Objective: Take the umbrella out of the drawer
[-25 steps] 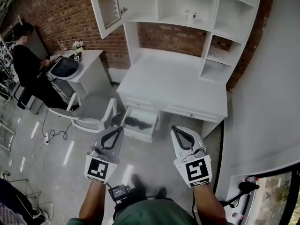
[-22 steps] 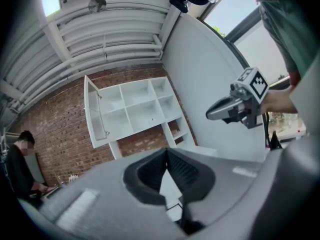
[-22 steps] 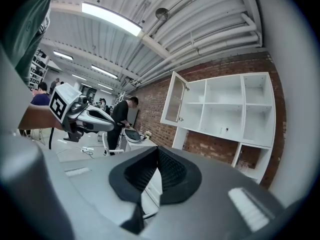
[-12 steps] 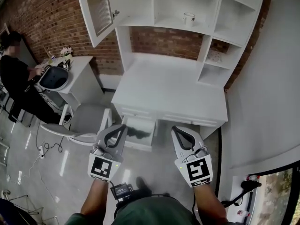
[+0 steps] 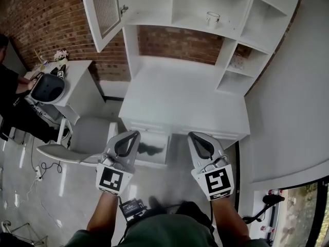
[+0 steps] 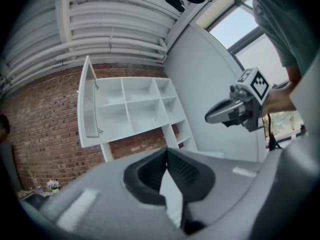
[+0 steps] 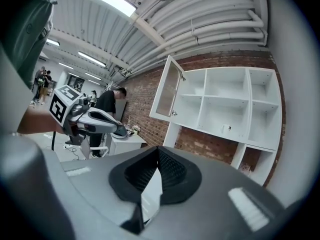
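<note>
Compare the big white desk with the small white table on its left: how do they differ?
The big desk carries a tall shelf unit; the small table has none. The big desk's top is bare; the small table holds flowers. The big desk has a drawer pulled open with a dark umbrella inside; the small table shows no open drawer. Both are white and stand against the brick wall.

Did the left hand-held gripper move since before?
Yes. The left hand-held gripper has moved forward, toward the desk: its tip is now level with the back of the open drawer, not its front.
</note>
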